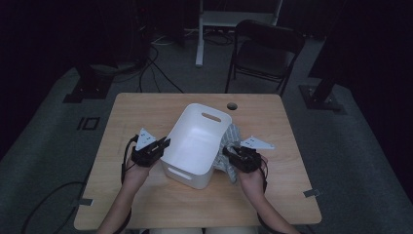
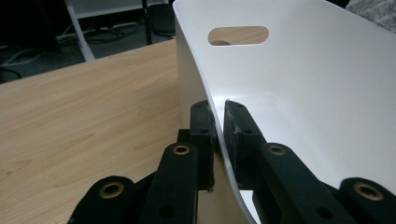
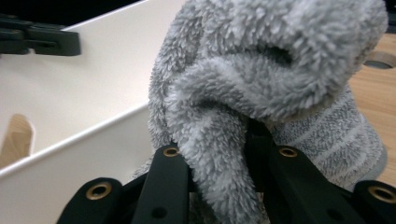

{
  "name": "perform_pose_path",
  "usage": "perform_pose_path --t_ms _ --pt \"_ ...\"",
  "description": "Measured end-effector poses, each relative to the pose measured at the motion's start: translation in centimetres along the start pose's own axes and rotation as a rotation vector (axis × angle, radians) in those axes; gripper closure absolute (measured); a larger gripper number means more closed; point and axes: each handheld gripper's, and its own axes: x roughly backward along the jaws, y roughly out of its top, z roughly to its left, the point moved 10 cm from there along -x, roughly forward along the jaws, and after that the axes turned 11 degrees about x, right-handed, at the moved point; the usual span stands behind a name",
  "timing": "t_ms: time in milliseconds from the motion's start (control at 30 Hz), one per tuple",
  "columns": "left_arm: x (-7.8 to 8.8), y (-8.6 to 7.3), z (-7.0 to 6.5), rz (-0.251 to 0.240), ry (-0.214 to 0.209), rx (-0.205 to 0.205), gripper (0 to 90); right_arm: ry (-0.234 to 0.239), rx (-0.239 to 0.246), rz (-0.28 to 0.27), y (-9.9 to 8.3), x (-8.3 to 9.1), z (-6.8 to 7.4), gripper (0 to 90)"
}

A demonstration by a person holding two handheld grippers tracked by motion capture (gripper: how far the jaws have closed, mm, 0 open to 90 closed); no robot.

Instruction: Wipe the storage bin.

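Left gripper (image 2: pixel 218 140): my fingers pinch the thin side wall of the white plastic bin (image 1: pixel 195 141) on the wooden bench (image 1: pixel 146 195) | right gripper (image 3: pixel 219 186): fingers clamped on soft fluffy grey towel (image 3: pixel 261 79) just beside bin | towel light, floppy; grab a thick fold.

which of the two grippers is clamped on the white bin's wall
The left gripper: its fingers pinch the white plastic bin's side wall. The right gripper grips the fluffy grey sock instead.

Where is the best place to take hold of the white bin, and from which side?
Grip the white bin on its thin upright long wall, from above and outside. One pad fits each side, as the left gripper does now. The end handle slot is another option.
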Motion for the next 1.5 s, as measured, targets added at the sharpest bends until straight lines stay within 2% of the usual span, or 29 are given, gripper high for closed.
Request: perform_pose_path --t_ms 67,167,333,367,400,500,600,733,833,867,900,1033,1133,1267,1333,1500 --pt "0.0 0.0 -0.1 0.005 -0.001 -0.005 82.2 -0.009 0.002 0.019 -0.4 -0.5 -0.3 76.2" --pt "-0.1 0.0 -0.1 0.005 -0.004 0.0 82.1 -0.02 -0.026 0.048 -1.4 -1.3 -1.0 76.2" --pt "-0.1 0.0 -0.1 0.008 -0.007 0.002 82.2 -0.014 -0.086 0.124 -4.1 -3.0 -2.0 76.2" --pt "-0.1 0.0 -0.1 0.008 -0.007 0.002 82.1 -0.014 -0.086 0.124 -4.1 -3.0 -2.0 76.2" --pt "-0.1 0.0 0.0 0.007 -0.008 0.009 81.8 -0.007 -0.103 0.157 -5.3 -3.7 -2.2 76.2" --pt "-0.1 0.0 0.0 0.008 -0.004 0.01 81.7 0.011 -0.113 0.19 -6.7 -4.3 -2.2 76.2" --pt "-0.1 0.1 0.1 -0.001 -0.003 0.024 81.6 0.022 -0.108 0.193 -6.8 -4.4 -2.3 76.1" --pt "-0.2 0.1 0.2 -0.011 0.014 0.043 81.4 0.013 -0.09 0.201 -6.4 -4.0 -2.1 76.0" --pt "-0.2 0.1 0.2 -0.015 0.016 0.047 81.4 0.012 -0.088 0.178 -5.4 -3.4 -2.0 76.0" --pt "-0.2 0.1 0.1 -0.015 0.018 0.045 81.4 0.009 -0.083 0.162 -4.8 -3.0 -1.9 76.0" --pt "-0.3 0.2 0.1 -0.014 0.022 0.043 81.5 0.01 -0.067 0.124 -3.5 -2.2 -1.6 76.0" --pt "-0.3 0.2 0.1 -0.012 0.027 0.038 81.9 0.029 -0.066 0.031 -0.5 -0.5 -1.6 75.9" --pt "-0.2 0.1 0.0 -0.004 0.016 0.02 82.1 0.012 -0.046 -0.004 1.4 0.2 -2.1 75.8" --pt "-0.3 0.1 -0.1 0.002 0.012 0.018 81.7 -0.004 -0.043 0.007 1.8 -0.3 -3.0 75.7" --pt "-0.3 0.1 -0.2 0.004 0.007 0.012 81.6 -0.01 -0.054 0.01 1.6 -0.6 -3.3 75.8" --pt "-0.3 0.1 -0.2 0.007 0.004 0.009 81.7 -0.047 -0.037 0.033 0.9 -1.4 -3.7 76.1"
